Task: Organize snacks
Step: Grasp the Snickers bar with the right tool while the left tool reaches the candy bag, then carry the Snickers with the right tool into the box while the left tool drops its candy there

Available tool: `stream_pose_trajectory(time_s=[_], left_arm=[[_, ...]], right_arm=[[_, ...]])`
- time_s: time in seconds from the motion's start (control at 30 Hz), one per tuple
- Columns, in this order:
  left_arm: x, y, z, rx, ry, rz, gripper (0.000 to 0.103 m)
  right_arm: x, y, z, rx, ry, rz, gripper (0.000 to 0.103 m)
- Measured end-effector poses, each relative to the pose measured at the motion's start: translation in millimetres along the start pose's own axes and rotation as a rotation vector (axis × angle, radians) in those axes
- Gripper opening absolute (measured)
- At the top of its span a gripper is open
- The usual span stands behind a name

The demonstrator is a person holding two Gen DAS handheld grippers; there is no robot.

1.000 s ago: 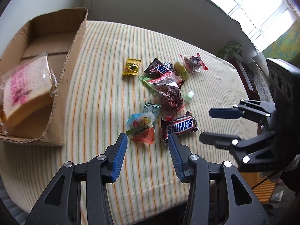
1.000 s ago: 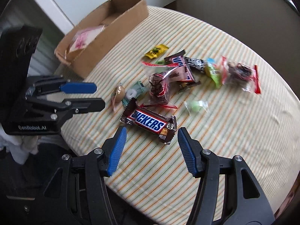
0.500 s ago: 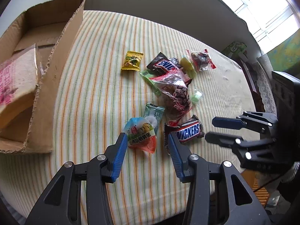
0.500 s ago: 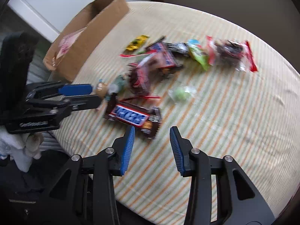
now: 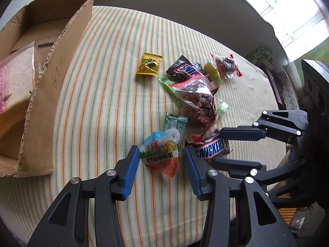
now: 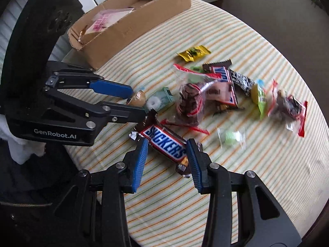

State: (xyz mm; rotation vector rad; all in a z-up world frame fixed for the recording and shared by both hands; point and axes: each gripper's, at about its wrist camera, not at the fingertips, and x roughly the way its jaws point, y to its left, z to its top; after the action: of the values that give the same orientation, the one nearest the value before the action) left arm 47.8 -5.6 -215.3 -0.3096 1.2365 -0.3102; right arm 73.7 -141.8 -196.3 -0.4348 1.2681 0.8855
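Grippers nearest the lenses: the right gripper (image 6: 167, 151) straddles the full-size Snickers bar (image 6: 166, 144), its blue pads at or very near the wrapper's edges; whether they already press cannot be told from either view. The left gripper (image 5: 160, 160) stands part-open around the heart-shaped jelly cup (image 5: 160, 154), with a clear gap on each side, so nothing is held.

Risks, as judged: the two grippers work just beside each other, and the left gripper's right finger sits close to the bar's end, so either closing could nudge the neighbouring snack or knock fingers. The bar lies diagonally between the pads; a grip on its crimped end alone could let it swing or slip. The mint packet (image 5: 175, 126) touches the jelly cup and may be dragged along.

Further out, the loose pile on the striped tablecloth (image 6: 226, 195): one yellow candy (image 5: 149, 64), one mini Snickers (image 5: 185, 70), two clear red-edged bags, one pale green wrapped sweet (image 6: 231, 136), and several partly covered green packets, number uncertain.

Farthest, one cardboard box (image 6: 131, 24) holding one wrapped bread slice (image 6: 104, 19), the likely destination.
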Motion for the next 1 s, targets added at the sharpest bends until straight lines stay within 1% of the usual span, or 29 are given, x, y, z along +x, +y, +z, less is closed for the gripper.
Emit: stream_pose_trajectory(time_s=[0.1, 0.17, 0.23, 0.27, 0.33, 0.5, 0.6, 0.63, 0.7, 0.73, 0.83, 1.0], left_arm=[[0.5, -2.9, 1.2, 0.007, -0.002, 0.012, 0.044], [1.5, -7.3, -0.7, 0.049, 0.000, 0.024, 0.044], [1.6, -7.8, -2.3, 0.066, 0.002, 0.018, 0.044], [0.9, -5.9, -3.3, 0.069, 0.003, 0.010, 0.043], [0.7, -3.7, -3.7, 0.067, 0.001, 0.018, 0.036], [-0.1, 0.2, -3.4, 0.063, 0.000, 0.008, 0.035], [-1.4, 0.7, -3.9, 0.065, -0.008, 0.014, 0.035], [-2.1, 0.8, -4.3, 0.063, -0.012, 0.017, 0.034], [-2.4, 0.7, -5.2, 0.057, -0.016, 0.015, 0.034], [-3.2, 1.6, -5.9, 0.049, -0.018, 0.011, 0.034], [-6.6, 2.8, -6.6, 0.036, -0.023, -0.003, 0.027], [-9.1, 3.9, -8.9, 0.033, -0.027, -0.012, 0.023]], right_arm=[[3.6, 3.1, 7.4, -0.027, 0.007, -0.024, 0.041], [5.8, 8.5, 11.2, -0.058, 0.015, -0.010, 0.041], [8.6, 15.9, 13.7, -0.096, 0.026, -0.008, 0.041], [10.3, 17.9, 14.9, -0.109, 0.031, -0.013, 0.041], [16.9, 22.2, 16.5, -0.114, 0.043, -0.014, 0.041], [26.3, 30.2, 23.5, -0.155, 0.081, 0.001, 0.041], [35.0, 35.9, 24.4, -0.176, 0.096, -0.038, 0.039], [34.7, 35.4, 26.4, -0.169, 0.087, -0.051, 0.034], [33.1, 31.5, 29.7, -0.120, 0.073, -0.035, 0.031], [32.5, 30.0, 25.5, -0.098, 0.065, -0.024, 0.030], [28.1, 24.2, 25.8, -0.055, 0.046, -0.028, 0.030], [21.8, 13.6, 15.4, 0.034, 0.013, -0.012, 0.030]])
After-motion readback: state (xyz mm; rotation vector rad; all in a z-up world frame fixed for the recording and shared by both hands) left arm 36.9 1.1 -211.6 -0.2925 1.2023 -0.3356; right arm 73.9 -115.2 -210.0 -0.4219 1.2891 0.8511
